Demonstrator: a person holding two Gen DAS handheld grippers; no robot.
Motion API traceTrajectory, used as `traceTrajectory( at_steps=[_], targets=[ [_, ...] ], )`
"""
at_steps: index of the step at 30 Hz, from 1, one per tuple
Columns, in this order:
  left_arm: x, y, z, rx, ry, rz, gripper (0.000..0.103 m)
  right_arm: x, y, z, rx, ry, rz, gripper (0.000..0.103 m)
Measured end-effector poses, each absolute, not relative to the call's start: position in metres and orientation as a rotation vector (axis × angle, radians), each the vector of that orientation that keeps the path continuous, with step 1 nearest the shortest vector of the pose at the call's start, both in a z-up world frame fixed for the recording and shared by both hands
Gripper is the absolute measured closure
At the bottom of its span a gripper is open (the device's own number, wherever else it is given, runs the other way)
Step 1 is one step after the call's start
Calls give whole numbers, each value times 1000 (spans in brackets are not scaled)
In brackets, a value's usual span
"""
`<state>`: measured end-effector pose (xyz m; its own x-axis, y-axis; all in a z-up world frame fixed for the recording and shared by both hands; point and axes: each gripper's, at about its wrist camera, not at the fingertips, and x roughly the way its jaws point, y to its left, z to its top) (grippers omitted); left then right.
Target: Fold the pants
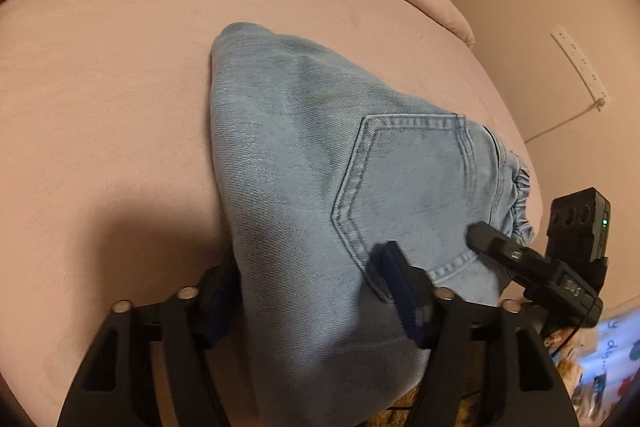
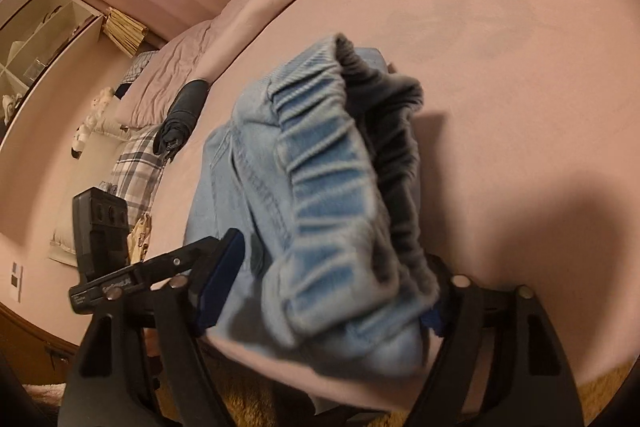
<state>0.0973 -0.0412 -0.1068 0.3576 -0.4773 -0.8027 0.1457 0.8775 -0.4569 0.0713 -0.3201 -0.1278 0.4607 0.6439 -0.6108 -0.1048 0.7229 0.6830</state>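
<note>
Here the light-blue denim pants (image 1: 304,163) lie folded on the pink bed cover (image 1: 120,75), their bulk running from the near edge of the bed toward its middle, with the back pocket (image 1: 408,187) facing up and the gathered elastic waistband (image 2: 336,179) at the bed-edge end, part of it hanging just over the edge; the left gripper (image 1: 308,287) sits at the bed edge with its blue-padded fingers (image 1: 400,291) spread wide, one on either side of the folded denim, and the cloth fills the space between them, so the jaws stand apart around the pants and whether the pads actually press the fabric cannot be told; the right gripper (image 2: 328,275) straddles the waistband in the same way, one blue pad (image 2: 220,283) showing on the left of the bunched elastic and the other mostly hidden behind it, the jaws wide apart with the denim between them; seen from the left wrist, the right gripper (image 1: 520,259) reaches in beside the pocket, its black tip resting at the waistband; well away from the pants, toward the head of the bed, a dark rolled garment (image 2: 180,119) lies on the cover beside a plaid pillow (image 2: 136,167); beyond the bed a white power strip (image 1: 580,67) lies on the floor.
</note>
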Motion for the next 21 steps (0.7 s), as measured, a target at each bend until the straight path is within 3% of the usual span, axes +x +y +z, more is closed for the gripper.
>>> traceTrajectory(
  at_steps=[1,3,6,14,21],
  targets=[
    [96,-42,-105,-325,1131,-399,50,72,-317,-127,607,996,486,44],
    [89,-43,-99,-311,1100,-367,70,68,-313,-122,572,975,476,53],
    [82,-39,-83,-326,1055,-357,83,64,-306,-109,536,924,452,64],
    [94,-17,-25,-305,875,-322,83,93,-288,-46,460,762,516,66],
    [127,3,-55,-263,945,-207,83,145,-247,-62,415,811,516,66]
  ],
)
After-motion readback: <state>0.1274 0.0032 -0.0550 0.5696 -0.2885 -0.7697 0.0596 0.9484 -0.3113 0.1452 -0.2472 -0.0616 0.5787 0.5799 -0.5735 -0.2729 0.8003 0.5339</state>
